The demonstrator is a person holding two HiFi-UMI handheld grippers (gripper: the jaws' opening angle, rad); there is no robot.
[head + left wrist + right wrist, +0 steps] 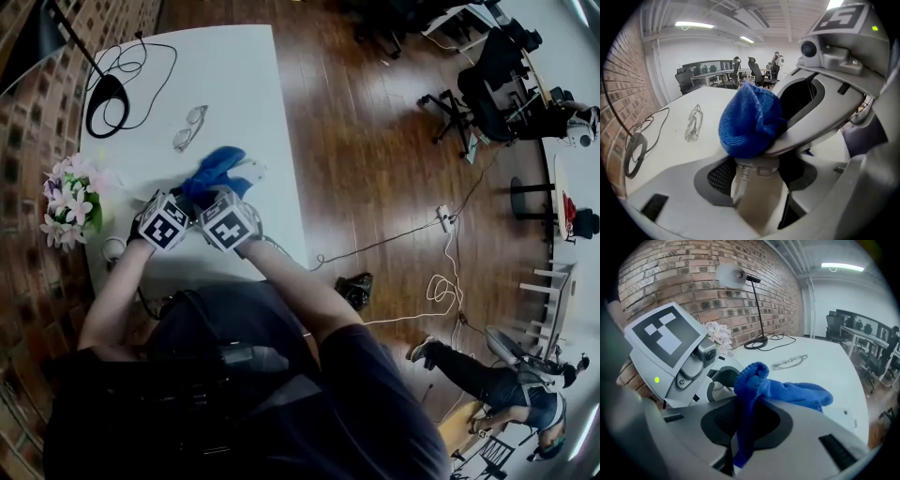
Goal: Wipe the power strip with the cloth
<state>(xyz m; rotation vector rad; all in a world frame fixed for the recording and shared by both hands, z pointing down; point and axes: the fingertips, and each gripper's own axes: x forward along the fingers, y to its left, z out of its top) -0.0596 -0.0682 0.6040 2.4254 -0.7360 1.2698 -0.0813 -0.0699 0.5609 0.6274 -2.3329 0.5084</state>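
- Head view, looking steeply down: a white table (pixel 234 75) beside a brick wall; the left gripper (pixel 185 195) and right gripper (pixel 212 187) sit side by side near its front edge; the blue cloth (pixel 217 165) is bunched just ahead of them, and the white power strip (pixel 253 172) pokes out beside it
- Left gripper view: its jaws are closed on a pale plastic end with a ribbed cord collar, which I judge to be the power strip; it is probably pinned so it cannot slide under the wiping
- Right gripper view: its jaws are nearly together, pinching a fold of the cloth; the rest drapes forward over the jaw, leaving a loose pad to rub with
- Judgement: one tool steadies while the other wipes; the cloth lies on the strip just above the left jaws
- Only the head view shows where the strip lies on the table; only the gripper views show each grip, which the head view hides under the marker cubes
- Also on the table, well apart from the work: glasses (pixel 190 127); a lamp base (pixel 106 94) with a coiled cable; flowers (pixel 70 202) on the wall side
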